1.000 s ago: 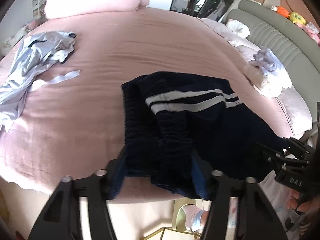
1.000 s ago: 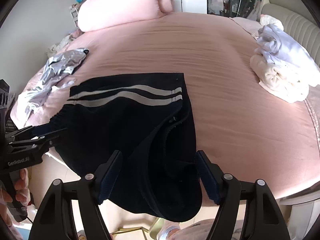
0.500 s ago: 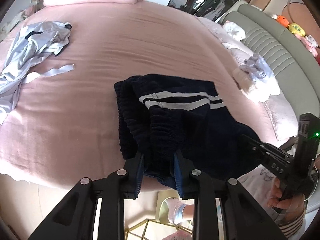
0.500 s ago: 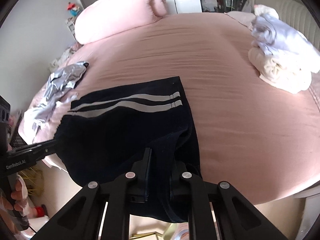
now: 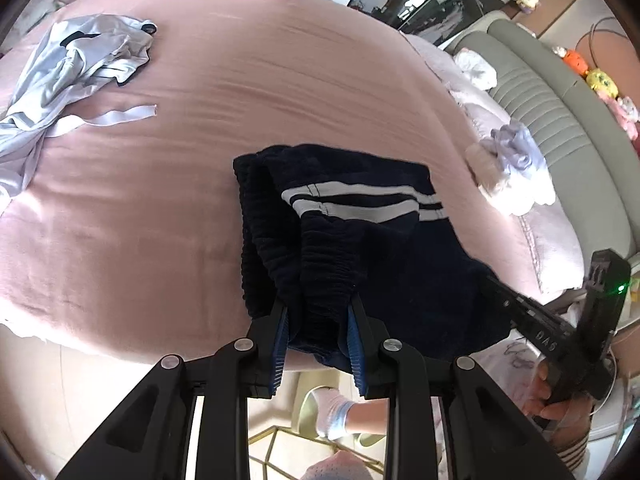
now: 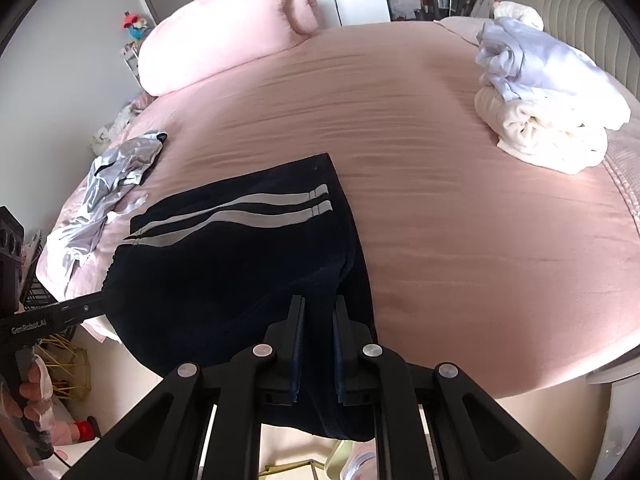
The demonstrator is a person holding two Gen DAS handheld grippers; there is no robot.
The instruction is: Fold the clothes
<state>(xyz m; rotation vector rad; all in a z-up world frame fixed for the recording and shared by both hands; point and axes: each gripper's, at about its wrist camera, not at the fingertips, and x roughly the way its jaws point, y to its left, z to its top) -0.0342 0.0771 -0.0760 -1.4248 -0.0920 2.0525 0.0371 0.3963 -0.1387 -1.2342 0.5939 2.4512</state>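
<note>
Navy shorts (image 5: 360, 240) with two white stripes lie at the near edge of the pink bed (image 5: 200, 128). My left gripper (image 5: 318, 312) is shut on the gathered elastic waistband. My right gripper (image 6: 318, 312) is shut on the leg end of the shorts (image 6: 240, 264), which hangs over the bed's edge. The cloth sags between the two grippers. Each gripper shows at the side of the other's view.
A crumpled silver-grey garment (image 5: 68, 68) lies at the bed's left. A stack of folded white and lilac clothes (image 6: 548, 108) sits at the right. A pink pillow (image 6: 224, 36) is at the back, a grey sofa (image 5: 560, 120) to the right.
Both grippers have closed from open onto the shorts. They have lifted their ends slightly and the cloth has bunched at the waistband.
</note>
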